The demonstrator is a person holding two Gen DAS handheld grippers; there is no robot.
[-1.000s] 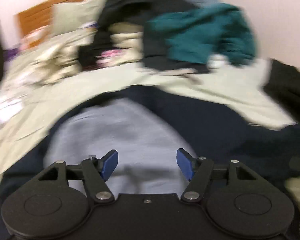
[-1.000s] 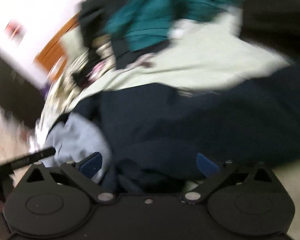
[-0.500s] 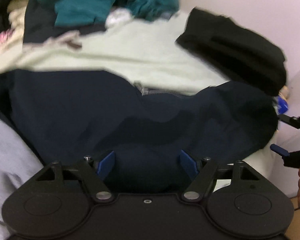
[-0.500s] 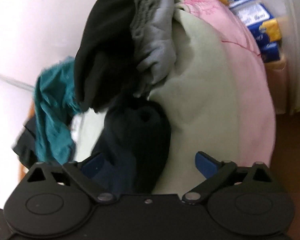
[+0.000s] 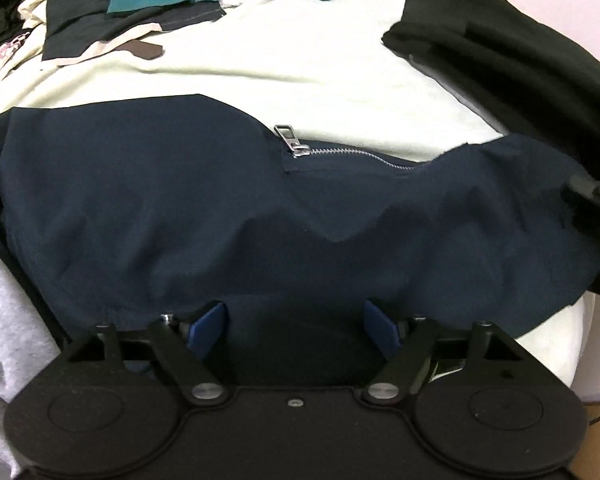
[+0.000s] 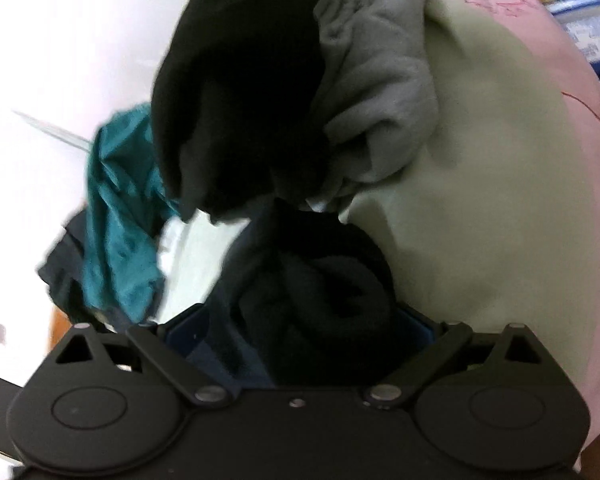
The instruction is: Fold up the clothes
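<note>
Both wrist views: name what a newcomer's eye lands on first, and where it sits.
The navy garment spread across the pale bedsheet fills the middle of the left wrist view, its silver zipper glinting at the far edge, with the open left gripper over its near hem. In the right wrist view, a bunched dark fold of cloth sits between the right gripper's wide jaws, under a black and grey clothes heap.
</note>
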